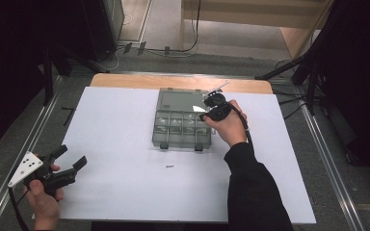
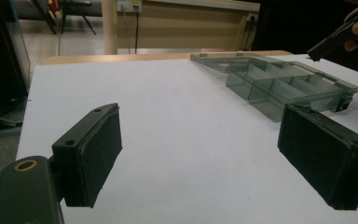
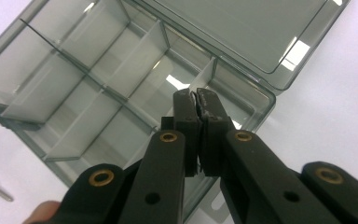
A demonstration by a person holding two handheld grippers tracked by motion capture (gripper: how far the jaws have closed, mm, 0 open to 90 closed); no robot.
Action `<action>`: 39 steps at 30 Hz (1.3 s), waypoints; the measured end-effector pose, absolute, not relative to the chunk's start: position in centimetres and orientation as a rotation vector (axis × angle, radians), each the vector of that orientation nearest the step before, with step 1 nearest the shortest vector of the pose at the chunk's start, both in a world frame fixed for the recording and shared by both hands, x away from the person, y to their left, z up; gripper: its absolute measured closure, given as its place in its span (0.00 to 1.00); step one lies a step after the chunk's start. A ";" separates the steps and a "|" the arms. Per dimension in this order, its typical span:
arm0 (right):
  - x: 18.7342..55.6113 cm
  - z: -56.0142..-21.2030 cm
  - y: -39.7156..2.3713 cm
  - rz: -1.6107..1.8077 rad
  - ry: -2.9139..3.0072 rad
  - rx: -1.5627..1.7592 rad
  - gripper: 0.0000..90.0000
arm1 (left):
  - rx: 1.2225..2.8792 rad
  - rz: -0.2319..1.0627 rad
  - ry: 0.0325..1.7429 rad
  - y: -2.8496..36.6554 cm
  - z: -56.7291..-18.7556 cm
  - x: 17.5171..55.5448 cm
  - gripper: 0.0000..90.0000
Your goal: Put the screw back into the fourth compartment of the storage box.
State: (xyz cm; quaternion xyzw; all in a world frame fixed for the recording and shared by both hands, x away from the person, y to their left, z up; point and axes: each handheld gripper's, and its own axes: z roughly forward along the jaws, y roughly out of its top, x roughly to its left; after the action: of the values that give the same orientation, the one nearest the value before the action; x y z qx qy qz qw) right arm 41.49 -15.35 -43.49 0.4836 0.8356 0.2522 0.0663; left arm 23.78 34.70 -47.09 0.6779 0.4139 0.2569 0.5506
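Smoke-grey clear plastic, the compartment box (image 1: pixel 180 126) lies open on the white counter (image 1: pixel 115 144), toward its far side and right of centre. Its long axis runs left to right across the counter, with the flat lid (image 1: pixel 180 100) folded back on the far side and the two dark latches (image 1: pixel 198 147) facing the near edge. Over the box's right end, the right hand-held gripper (image 3: pixel 196 100) points down with its jaws pressed together above a compartment beside a divider (image 3: pixel 204 77); whether anything is pinched between them cannot be told. At the near left corner of the counter, the left hand-held gripper (image 1: pixel 72 161) is held low, its jaws spread wide with nothing between them, pointing toward the box. A small metal screw (image 1: pixel 169 166) lies alone on the counter just near of the box, its length running left to right.
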 end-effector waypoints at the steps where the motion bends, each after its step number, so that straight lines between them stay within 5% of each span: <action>1: 41.6 -43.6 -15.3 0.751 2.523 1.461 1.00 | 1.605 0.608 0.979 34.7 -47.1 23.8 0.15; 21: 42.6 -46.5 -14.4 0.648 2.536 1.489 0.98 | 1.608 0.604 0.977 34.7 -47.1 23.8 0.15; 29: 42.0 -45.2 -14.7 0.728 2.521 1.520 0.83 | 1.608 0.603 0.981 34.7 -47.1 23.8 0.15; 39: 40.6 -43.8 -14.5 0.789 2.533 1.456 0.51 | 1.615 0.605 0.978 34.6 -47.1 23.8 0.15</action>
State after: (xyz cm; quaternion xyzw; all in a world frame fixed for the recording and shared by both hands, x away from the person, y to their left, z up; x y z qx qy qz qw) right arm 40.55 -14.47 -43.76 0.4804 0.8355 0.2603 0.0577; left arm 23.82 34.56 -47.15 0.6815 0.4129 0.2552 0.5476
